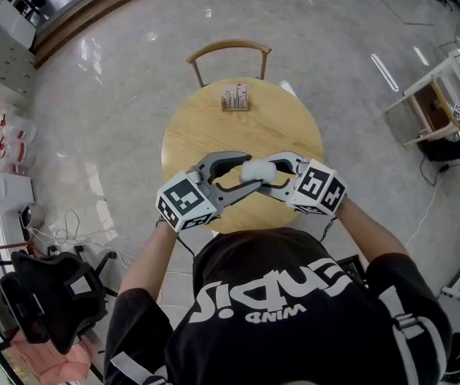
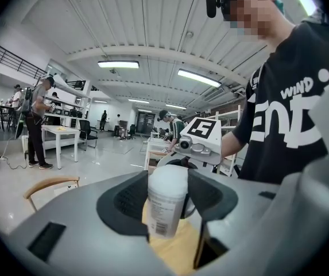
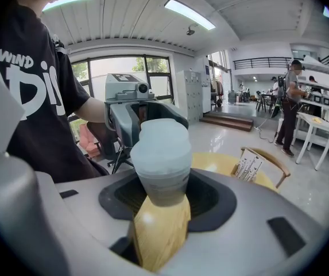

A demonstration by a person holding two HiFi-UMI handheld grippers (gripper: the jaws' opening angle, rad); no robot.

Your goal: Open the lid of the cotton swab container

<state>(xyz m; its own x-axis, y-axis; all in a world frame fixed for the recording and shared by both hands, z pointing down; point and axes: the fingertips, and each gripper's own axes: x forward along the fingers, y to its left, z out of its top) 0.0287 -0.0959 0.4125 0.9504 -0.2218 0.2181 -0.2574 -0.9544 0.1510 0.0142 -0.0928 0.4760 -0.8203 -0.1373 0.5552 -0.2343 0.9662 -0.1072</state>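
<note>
A small white cotton swab container [image 1: 258, 169] with a frosted lid is held up over the round wooden table [image 1: 205, 135]. My right gripper [image 1: 268, 172] comes in from the right and is shut on the container's lower body [image 3: 159, 186], with the lid [image 3: 161, 145] standing above its pads. My left gripper [image 1: 253, 170] comes in from the left. In the left gripper view the container [image 2: 167, 203] fills the gap between the dark pads [image 2: 127, 203], which touch both of its sides near the top. Each gripper shows in the other's view, just behind the container.
A small stand of cards [image 1: 235, 98] sits at the table's far edge, with a wooden chair [image 1: 228, 50] behind it. A black office chair [image 1: 45, 303] stands on the floor at lower left. White tables and people are farther off.
</note>
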